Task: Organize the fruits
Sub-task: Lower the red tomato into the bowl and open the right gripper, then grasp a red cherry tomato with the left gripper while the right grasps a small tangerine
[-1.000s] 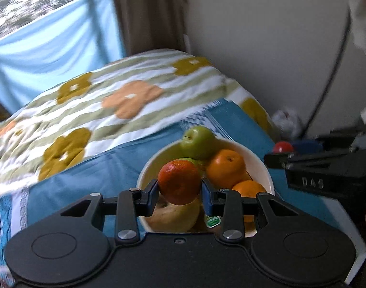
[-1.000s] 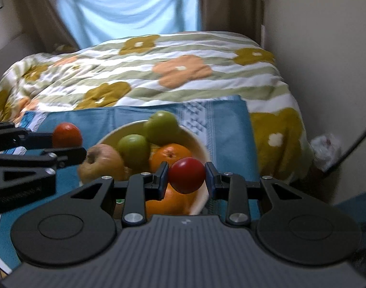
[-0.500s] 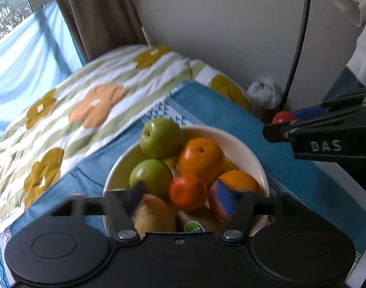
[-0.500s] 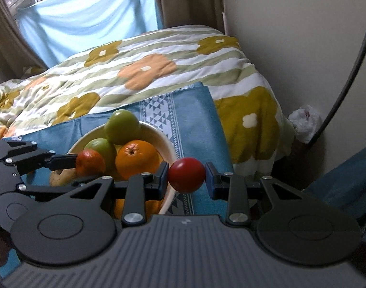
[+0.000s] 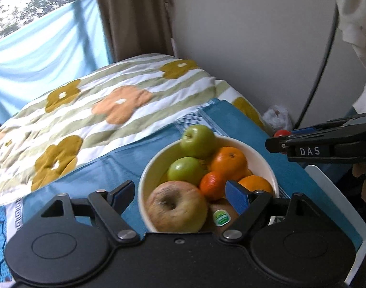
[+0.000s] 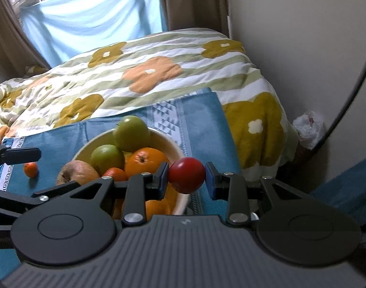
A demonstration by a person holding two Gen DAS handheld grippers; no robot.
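A cream bowl on a blue cloth holds two green apples, oranges, a yellowish apple, a stickered kiwi and a small tangerine. My left gripper is open and empty just above the bowl's near side. My right gripper is shut on a red tomato, held over the bowl's right rim. It also shows in the left wrist view. Another small tangerine lies on the cloth left of the bowl.
The blue cloth covers a table beside a bed with a flowered quilt. A wall, a black cable and a white plastic bag are at the right. A white table edge runs at right.
My left gripper has opened and let go of the small tangerine, which now rests in the bowl. The right gripper has kept the tomato and shifted slightly over the bowl's right rim.
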